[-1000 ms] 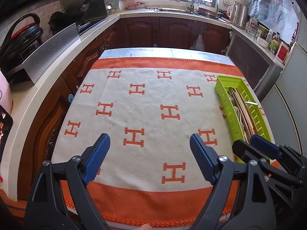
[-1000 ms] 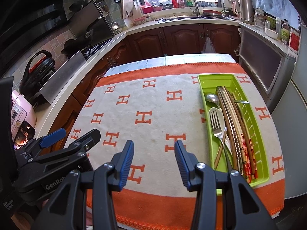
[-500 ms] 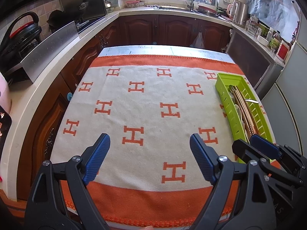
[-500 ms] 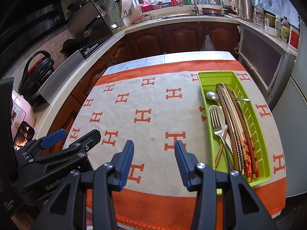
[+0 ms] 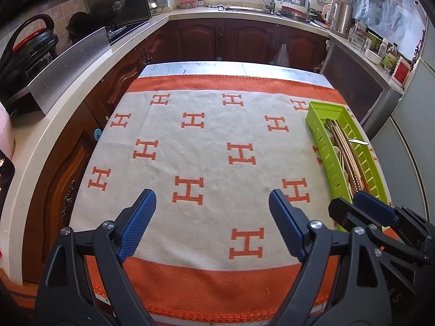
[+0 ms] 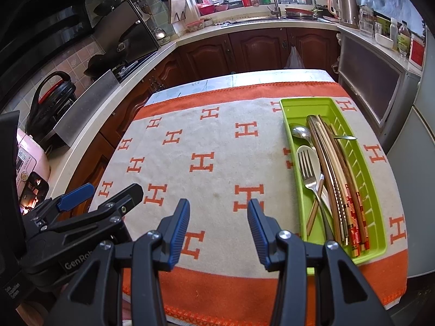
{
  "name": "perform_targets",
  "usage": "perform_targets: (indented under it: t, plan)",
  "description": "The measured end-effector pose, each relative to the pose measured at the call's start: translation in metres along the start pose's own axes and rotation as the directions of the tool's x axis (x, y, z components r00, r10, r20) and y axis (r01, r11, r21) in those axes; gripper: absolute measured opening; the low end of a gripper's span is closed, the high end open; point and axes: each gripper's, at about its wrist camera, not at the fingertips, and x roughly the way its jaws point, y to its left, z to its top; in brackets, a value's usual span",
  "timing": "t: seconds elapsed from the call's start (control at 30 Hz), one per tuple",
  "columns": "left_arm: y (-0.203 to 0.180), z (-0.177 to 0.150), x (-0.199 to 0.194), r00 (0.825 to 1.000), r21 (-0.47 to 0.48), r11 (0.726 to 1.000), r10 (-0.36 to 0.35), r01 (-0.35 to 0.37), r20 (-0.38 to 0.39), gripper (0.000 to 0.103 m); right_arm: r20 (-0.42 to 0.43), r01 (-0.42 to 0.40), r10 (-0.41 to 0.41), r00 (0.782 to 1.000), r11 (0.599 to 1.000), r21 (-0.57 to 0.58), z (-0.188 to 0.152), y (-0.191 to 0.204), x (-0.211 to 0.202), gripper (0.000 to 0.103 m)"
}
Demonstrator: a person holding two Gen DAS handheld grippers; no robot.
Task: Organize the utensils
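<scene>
Both grippers idle over the blanket, utensils lying in the green tray on the right.

The green tray [image 6: 376,250] sits at the right edge of the desk [image 6: 244,77], its long axis running away from the camera, and the fork [image 6: 308,172], metal spoon [image 6: 300,131], white spoon [image 6: 312,153] and bundle of chopsticks [image 6: 338,179] lie lengthwise in it. The right gripper [image 6: 217,226] is the nearer one, the tray just to the right of its spread, empty fingers [image 6: 178,229]. The left gripper [image 5: 212,221] hovers farther left, fingers wide apart and holding nothing. The H-patterned orange and cream blanket [image 5: 190,149] carries no loose utensil, so the sorting looks done.
</scene>
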Motion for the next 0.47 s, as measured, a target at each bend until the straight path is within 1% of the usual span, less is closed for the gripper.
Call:
perform_targets:
  t: [0.47]
  plan:
    - [0.001, -0.0017, 0.006, 1.0, -0.007, 1.0, -0.005, 0.005, -0.022, 0.083, -0.015, 0.002, -0.002, 1.0, 1.0, 0.009, -0.0002, 0.0013, 0.0049, 0.044]
